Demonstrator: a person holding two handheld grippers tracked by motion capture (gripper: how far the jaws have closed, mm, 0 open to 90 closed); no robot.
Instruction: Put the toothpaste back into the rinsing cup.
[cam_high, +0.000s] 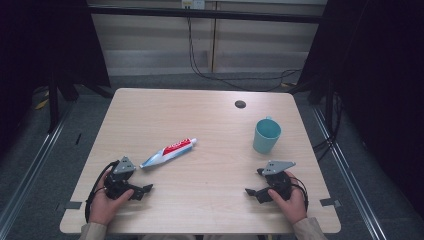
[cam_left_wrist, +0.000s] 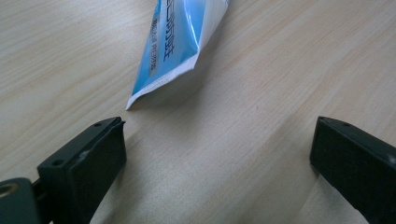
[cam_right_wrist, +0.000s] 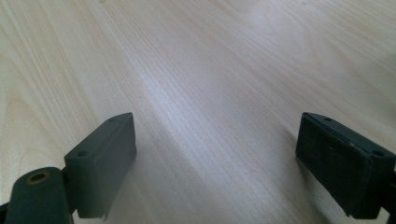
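Observation:
A toothpaste tube (cam_high: 167, 152), red, white and blue, lies on the wooden table (cam_high: 210, 165) left of centre, its cap toward the far right. My left gripper (cam_high: 140, 179) rests low on the table just short of the tube's flat crimped end. In the left gripper view the tube (cam_left_wrist: 173, 51) lies just beyond my left gripper (cam_left_wrist: 217, 154), whose jaws stand wide apart with only bare wood between them. A teal cup (cam_high: 266, 135) stands upright at the right. My right gripper (cam_high: 254, 181) sits near the front right, open, and the right gripper (cam_right_wrist: 217, 158) has bare tabletop between its jaws.
A small dark round grommet (cam_high: 240, 104) is set in the table toward the far edge. Black cables (cam_high: 240, 77) run over the floor behind the table. Dark frame posts stand on both sides, and the table's front edge is close to both hands.

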